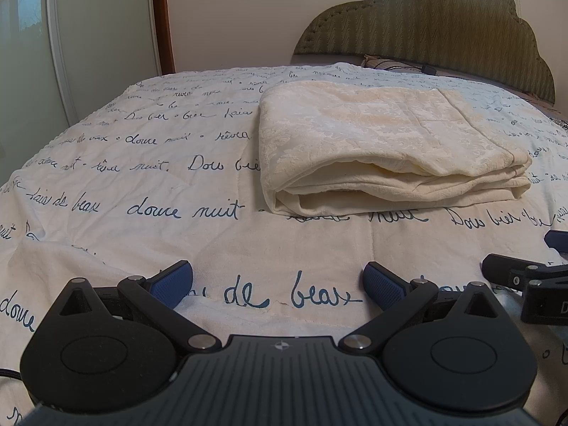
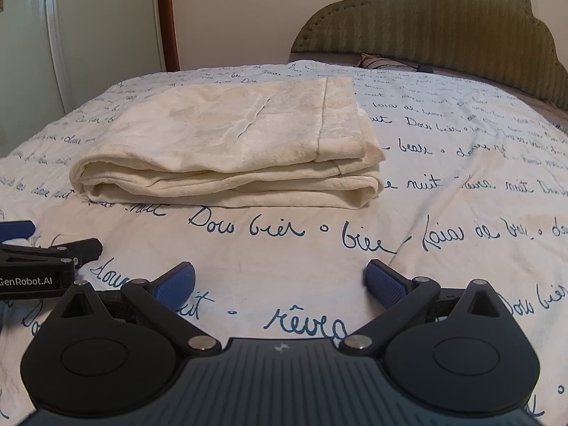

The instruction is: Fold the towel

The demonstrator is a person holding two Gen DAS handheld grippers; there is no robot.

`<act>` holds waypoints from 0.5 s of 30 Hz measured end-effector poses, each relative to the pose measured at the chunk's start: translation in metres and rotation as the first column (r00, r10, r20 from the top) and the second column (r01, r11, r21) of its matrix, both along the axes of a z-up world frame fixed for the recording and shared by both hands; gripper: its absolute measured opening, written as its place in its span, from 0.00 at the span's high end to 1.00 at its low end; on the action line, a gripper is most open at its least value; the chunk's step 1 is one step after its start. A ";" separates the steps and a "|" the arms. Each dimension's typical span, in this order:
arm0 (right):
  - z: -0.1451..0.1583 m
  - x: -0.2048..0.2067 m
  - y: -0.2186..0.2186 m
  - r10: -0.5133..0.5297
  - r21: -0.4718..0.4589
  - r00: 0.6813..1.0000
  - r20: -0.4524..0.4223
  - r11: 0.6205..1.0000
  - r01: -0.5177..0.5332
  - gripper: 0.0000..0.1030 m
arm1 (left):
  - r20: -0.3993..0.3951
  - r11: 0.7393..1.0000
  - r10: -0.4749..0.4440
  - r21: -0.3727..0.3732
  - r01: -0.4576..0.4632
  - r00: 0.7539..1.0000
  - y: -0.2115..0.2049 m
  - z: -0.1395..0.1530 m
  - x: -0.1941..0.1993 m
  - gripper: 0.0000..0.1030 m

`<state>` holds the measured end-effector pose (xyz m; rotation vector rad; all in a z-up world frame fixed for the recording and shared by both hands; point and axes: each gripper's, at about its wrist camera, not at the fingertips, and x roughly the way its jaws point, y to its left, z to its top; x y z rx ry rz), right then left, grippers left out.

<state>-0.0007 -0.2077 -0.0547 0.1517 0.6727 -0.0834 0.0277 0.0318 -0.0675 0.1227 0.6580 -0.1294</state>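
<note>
— Where is the towel (image 1: 383, 142)?

— It lies on the bed cover (image 1: 142, 191), in the middle right of the left wrist view and the middle left of the right wrist view. It is cream and folded into a thick, flat stack.

— Which way does it run?

— Its long side goes left to right across the frame. The folded layers face the cameras, and the top flap has a seam line near its right end.

— Is anything inside anything?

— No. The towel just sits on the cover, which has blue handwriting all over it.

— What about the tools?

— The left gripper (image 1: 278, 282) has its blue pads (image 1: 174, 282) wide apart, with nothing between them. The right gripper (image 2: 280, 282) is the same, spread wide and empty. Both are low in the frame, near the cover and apart from the towel.

— What is hard to see?

— The right gripper is cut off at the right edge of the left wrist view. A pillow (image 1: 378, 61) peeks out by the green headboard (image 1: 426, 25), mostly hidden.
</note>
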 end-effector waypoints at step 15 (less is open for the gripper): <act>0.000 -0.001 -0.002 -0.002 0.012 1.000 0.005 1.000 0.002 0.00 | 0.000 1.000 0.000 0.000 0.000 1.000 0.000 0.000 0.000 0.00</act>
